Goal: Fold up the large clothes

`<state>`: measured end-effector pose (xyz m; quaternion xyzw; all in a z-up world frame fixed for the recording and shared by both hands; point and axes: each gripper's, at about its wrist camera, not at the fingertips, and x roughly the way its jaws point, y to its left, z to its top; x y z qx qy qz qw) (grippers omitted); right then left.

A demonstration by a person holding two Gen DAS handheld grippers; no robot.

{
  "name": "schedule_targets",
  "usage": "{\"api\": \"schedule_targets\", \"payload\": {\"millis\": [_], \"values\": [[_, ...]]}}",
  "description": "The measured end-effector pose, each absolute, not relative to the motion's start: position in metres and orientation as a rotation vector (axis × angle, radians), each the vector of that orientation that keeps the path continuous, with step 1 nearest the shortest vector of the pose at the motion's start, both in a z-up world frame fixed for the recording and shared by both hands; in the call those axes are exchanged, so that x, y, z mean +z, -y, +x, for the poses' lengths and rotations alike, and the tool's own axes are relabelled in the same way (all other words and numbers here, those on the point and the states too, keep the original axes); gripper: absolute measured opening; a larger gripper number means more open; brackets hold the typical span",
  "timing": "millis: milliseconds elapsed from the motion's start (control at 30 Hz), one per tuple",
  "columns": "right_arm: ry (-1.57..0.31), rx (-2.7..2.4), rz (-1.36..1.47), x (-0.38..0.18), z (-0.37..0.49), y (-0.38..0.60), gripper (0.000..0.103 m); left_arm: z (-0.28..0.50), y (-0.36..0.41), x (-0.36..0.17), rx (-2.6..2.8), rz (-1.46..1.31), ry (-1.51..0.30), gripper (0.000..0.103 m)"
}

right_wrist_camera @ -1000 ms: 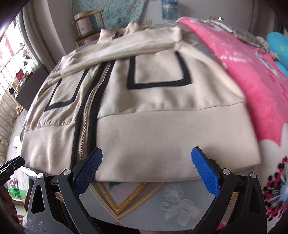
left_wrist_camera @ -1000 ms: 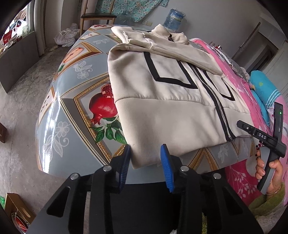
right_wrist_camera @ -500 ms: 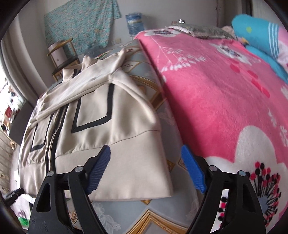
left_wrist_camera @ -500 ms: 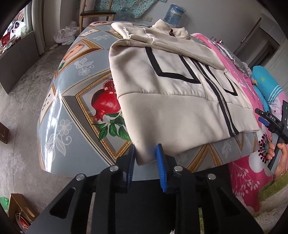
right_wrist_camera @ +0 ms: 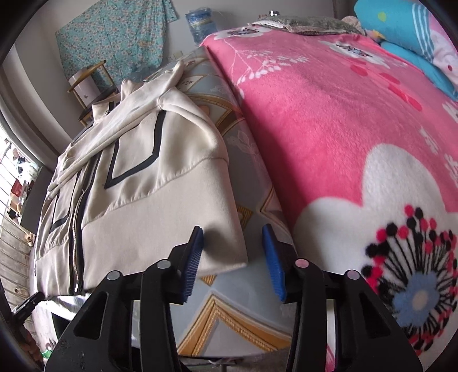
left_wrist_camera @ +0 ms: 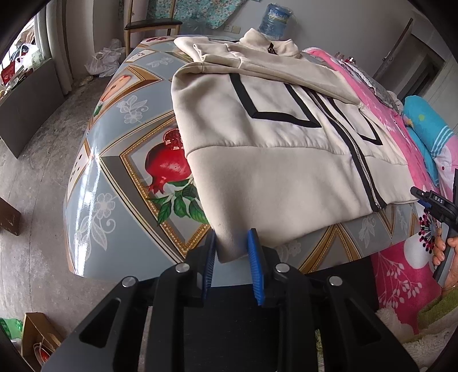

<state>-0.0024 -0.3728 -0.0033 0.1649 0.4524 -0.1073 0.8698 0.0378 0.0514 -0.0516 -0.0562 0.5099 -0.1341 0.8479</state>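
A glossy tablecloth (left_wrist_camera: 120, 160) printed with a red pomegranate (left_wrist_camera: 167, 168) covers the table. Beside it lies a pink floral blanket (right_wrist_camera: 329, 120), with a blue striped pillow (right_wrist_camera: 400, 34) at its far end. A water jug (left_wrist_camera: 273, 21) stands by the wall near a wooden chair (left_wrist_camera: 151, 25). What may be a white plastic bag (left_wrist_camera: 104, 61) sits on the concrete floor.

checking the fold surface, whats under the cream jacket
The cream zip jacket lies flat on a table covered by a glossy cloth printed with a pomegranate, white flowers and gold-edged frames. The print directly beneath the jacket is covered and cannot be seen.
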Motion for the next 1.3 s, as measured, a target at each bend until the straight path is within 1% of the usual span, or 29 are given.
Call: {"api": "schedule_targets", "payload": {"millis": [100, 167, 200, 233, 267, 300, 333, 433, 567, 733, 833, 1000, 1167, 1200, 1267, 1300], "values": [[-0.962, -0.23, 0.315, -0.003, -0.009, 0.368, 0.028, 0.037, -0.05, -0.051, -0.279, -0.106, -1.068, 0.022], [-0.966, -0.228, 0.302, -0.004, -0.011, 0.364, 0.018, 0.036, -0.047, -0.051, -0.272, -0.079, -1.059, 0.021], [-0.966, -0.236, 0.292, -0.004, -0.011, 0.363, 0.016, 0.035, -0.045, -0.051, -0.268, -0.061, -1.052, 0.019], [-0.967, -0.24, 0.285, -0.004, -0.011, 0.361, 0.01, 0.035, -0.044, -0.05, -0.266, -0.047, -1.045, 0.016], [-0.964, -0.242, 0.284, -0.003, -0.011, 0.359, 0.007, 0.034, -0.042, -0.05, -0.265, -0.031, -1.035, 0.014], [-0.957, -0.246, 0.283, -0.001, -0.011, 0.358, 0.006, 0.034, -0.041, -0.048, -0.263, -0.015, -1.023, 0.009], [-0.951, -0.249, 0.282, 0.0, -0.011, 0.357, 0.005, 0.033, -0.04, -0.045, -0.267, -0.009, -1.009, 0.006], [-0.898, -0.231, 0.307, 0.016, -0.013, 0.356, 0.005, 0.034, -0.042, -0.029, -0.281, -0.025, -0.952, 0.005], [-0.809, -0.176, 0.346, 0.049, -0.006, 0.359, 0.004, 0.045, -0.053, 0.009, -0.318, -0.104, -0.858, 0.005], [-0.736, -0.101, 0.329, 0.082, 0.034, 0.355, 0.004, 0.078, -0.055, 0.047, -0.348, -0.134, -0.762, 0.005], [-0.722, -0.078, 0.297, 0.094, 0.069, 0.352, 0.004, 0.106, -0.053, 0.057, -0.336, -0.128, -0.735, 0.005], [-0.742, -0.061, 0.276, 0.094, 0.134, 0.354, 0.004, 0.165, -0.059, 0.051, -0.308, -0.179, -0.775, 0.005], [-0.801, -0.073, 0.314, 0.066, 0.19, 0.363, 0.005, 0.213, -0.067, 0.021, -0.257, -0.217, -0.876, 0.006], [-0.823, -0.084, 0.326, 0.055, 0.201, 0.366, 0.005, 0.221, -0.069, 0.013, -0.235, -0.222, -0.899, 0.01], [-0.866, -0.105, 0.349, 0.036, 0.215, 0.371, 0.013, 0.229, -0.07, 0.003, -0.186, -0.2, -0.931, 0.018], [-0.889, -0.121, 0.353, 0.026, 0.22, 0.372, 0.015, 0.231, -0.072, 0.0, -0.156, -0.188, -0.946, 0.024]]}}
